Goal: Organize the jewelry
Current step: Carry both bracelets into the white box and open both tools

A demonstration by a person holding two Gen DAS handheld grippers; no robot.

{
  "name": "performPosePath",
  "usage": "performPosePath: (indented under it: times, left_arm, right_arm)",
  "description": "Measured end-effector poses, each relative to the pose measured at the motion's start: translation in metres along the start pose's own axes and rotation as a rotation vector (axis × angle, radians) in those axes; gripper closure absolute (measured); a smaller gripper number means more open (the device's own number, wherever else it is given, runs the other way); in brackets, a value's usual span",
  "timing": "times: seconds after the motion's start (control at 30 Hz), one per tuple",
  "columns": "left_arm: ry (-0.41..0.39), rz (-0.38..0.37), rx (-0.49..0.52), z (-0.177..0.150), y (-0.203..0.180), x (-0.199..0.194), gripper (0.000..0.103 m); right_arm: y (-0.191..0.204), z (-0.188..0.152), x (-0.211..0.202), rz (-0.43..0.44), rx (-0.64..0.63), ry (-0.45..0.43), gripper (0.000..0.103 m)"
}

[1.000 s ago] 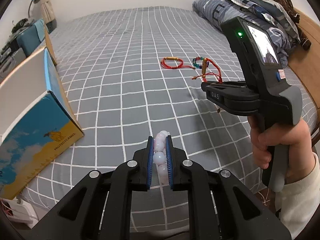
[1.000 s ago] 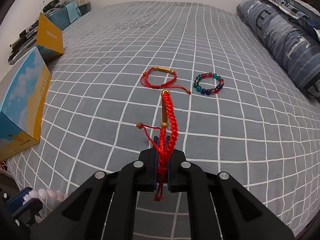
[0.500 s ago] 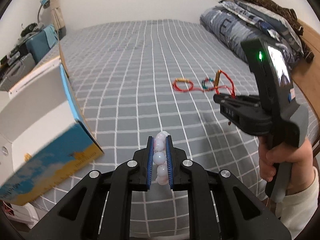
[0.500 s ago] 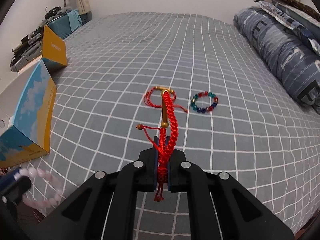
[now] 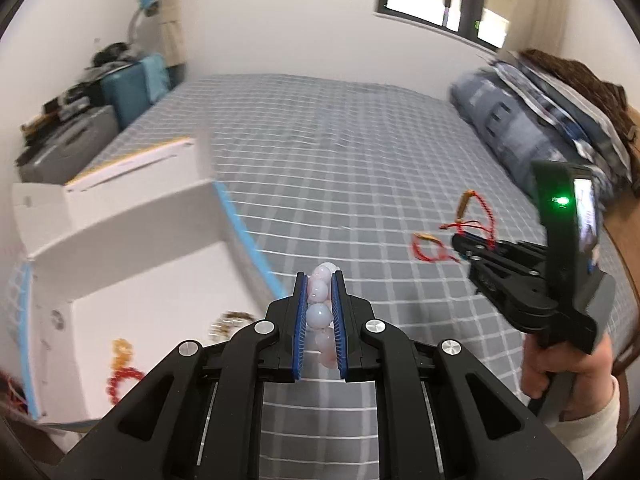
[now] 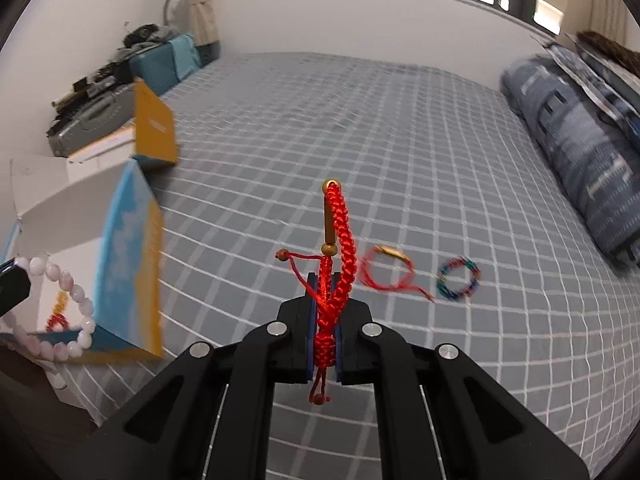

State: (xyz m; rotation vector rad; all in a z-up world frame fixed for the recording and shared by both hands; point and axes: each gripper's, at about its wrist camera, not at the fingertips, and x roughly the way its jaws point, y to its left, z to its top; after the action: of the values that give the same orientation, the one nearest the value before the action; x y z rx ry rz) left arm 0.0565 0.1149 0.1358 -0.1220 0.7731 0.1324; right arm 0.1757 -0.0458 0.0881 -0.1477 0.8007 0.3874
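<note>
Grid-check bed [image 5: 360,184]; left hand-held gripper [image 5: 320,312] clamped on pale bead bracelet [image 5: 319,314], right hand-held gripper [image 6: 325,320] on red braided bracelet [image 6: 340,232]; open box [image 5: 132,280] at 9 o'clock. Risk: dangling cord snags box rim.

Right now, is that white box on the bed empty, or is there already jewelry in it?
Not empty. The open white box already holds a red bead bracelet, an orange piece and a blurred gold one.

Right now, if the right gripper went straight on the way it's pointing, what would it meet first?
Probably the bedspread: the right gripper, shut on a red bracelet, points at bare cover beyond it. Depth is unclear.
</note>
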Motion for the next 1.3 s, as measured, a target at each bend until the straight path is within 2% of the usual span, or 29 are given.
performPosePath:
  times: [0.3, 0.5, 0.6, 0.77, 0.93, 1.03, 1.3]
  left_arm:
    - [0.005, 0.186, -0.156, 0.000, 0.111, -0.012, 0.092]
    - [0.048, 0.263, -0.234, -0.021, 0.164, -0.009, 0.091]
    - [0.078, 0.283, -0.265, -0.034, 0.181, -0.004, 0.091]
    - [0.122, 0.304, -0.288, -0.049, 0.195, 0.008, 0.091]
    - [0.182, 0.311, -0.297, -0.058, 0.204, 0.026, 0.091]
    - [0.230, 0.296, -0.306, -0.065, 0.205, 0.041, 0.091]
    - [0.291, 0.307, -0.331, -0.074, 0.212, 0.060, 0.091]
  right_arm:
    - [0.104, 0.035, -0.004, 0.125, -0.129, -0.050, 0.097]
    - [0.174, 0.035, 0.010, 0.198, -0.233, -0.019, 0.097]
    - [0.206, 0.029, 0.025, 0.231, -0.272, 0.032, 0.097]
    - [0.233, 0.018, 0.050, 0.270, -0.287, 0.132, 0.097]
    - [0.248, 0.004, 0.075, 0.246, -0.307, 0.251, 0.097]
    - [0.259, -0.005, 0.093, 0.200, -0.334, 0.337, 0.097]
    - [0.261, -0.004, 0.098, 0.175, -0.326, 0.380, 0.097]
